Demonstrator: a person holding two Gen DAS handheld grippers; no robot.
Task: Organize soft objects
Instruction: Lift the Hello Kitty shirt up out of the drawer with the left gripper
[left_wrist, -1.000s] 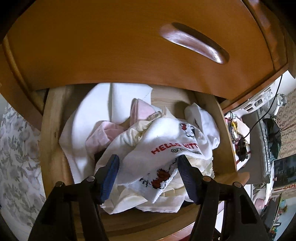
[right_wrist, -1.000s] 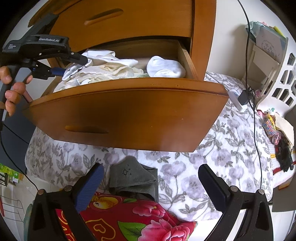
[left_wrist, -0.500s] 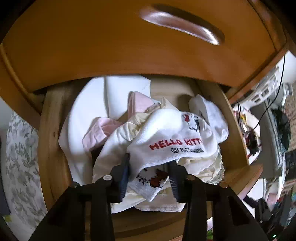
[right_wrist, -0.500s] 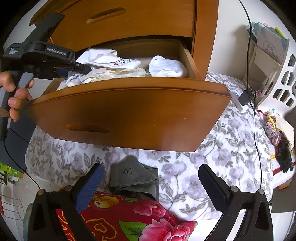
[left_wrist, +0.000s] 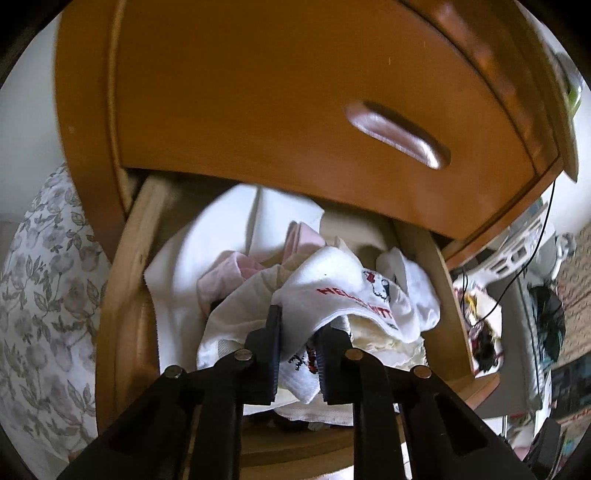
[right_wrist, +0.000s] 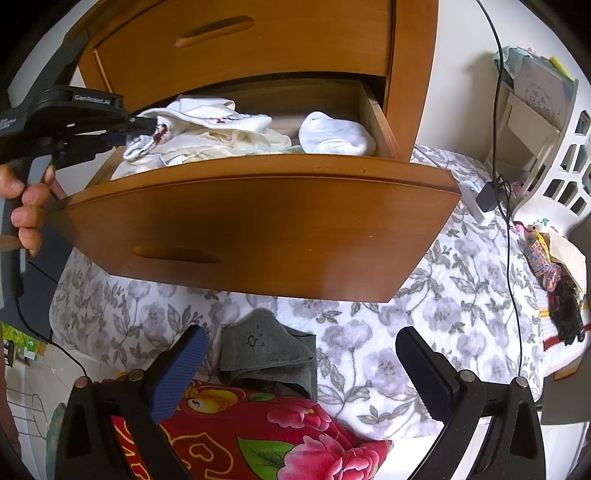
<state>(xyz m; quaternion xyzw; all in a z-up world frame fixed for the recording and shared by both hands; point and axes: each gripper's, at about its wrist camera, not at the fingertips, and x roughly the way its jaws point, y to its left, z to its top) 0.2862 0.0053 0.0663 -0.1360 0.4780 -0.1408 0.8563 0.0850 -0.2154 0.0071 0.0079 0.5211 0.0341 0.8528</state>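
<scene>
Socks: a loose heap of white and cream pieces in the open drawer (right_wrist: 258, 206); topmost is the white sock with red lettering (left_wrist: 343, 295), draped over the others, so it is the natural one to lift first
Left tool (left_wrist: 299, 354): reaching into the drawer from its front corner, angled down; jaws closing on a fold of that lettered sock; cloth sits bunched between the dark pads (left_wrist: 273, 332) and looks pinched; a fold is taken because limp fabric offers no firm edge
Left hand (right_wrist: 27, 206): wrapped on the handle at the left edge of the right wrist view, beside the drawer front
Rolled white sock (right_wrist: 336, 134): lying apart at the right end of the drawer, clear of the heap; probably already paired
Pink cloth (left_wrist: 229, 273): tucked under the heap, toward the back left
Right tool (right_wrist: 306, 373): jaws wide apart, holding nothing; poised above the grey sock (right_wrist: 266, 350) on the floral bedspread (right_wrist: 424, 332), likely waiting for its turn
Red flowered fabric (right_wrist: 258, 432): just below the grey sock, partly under the right tool
Risk: neighbouring pieces may drag out with the lifted sock, since the layers overlap
</scene>
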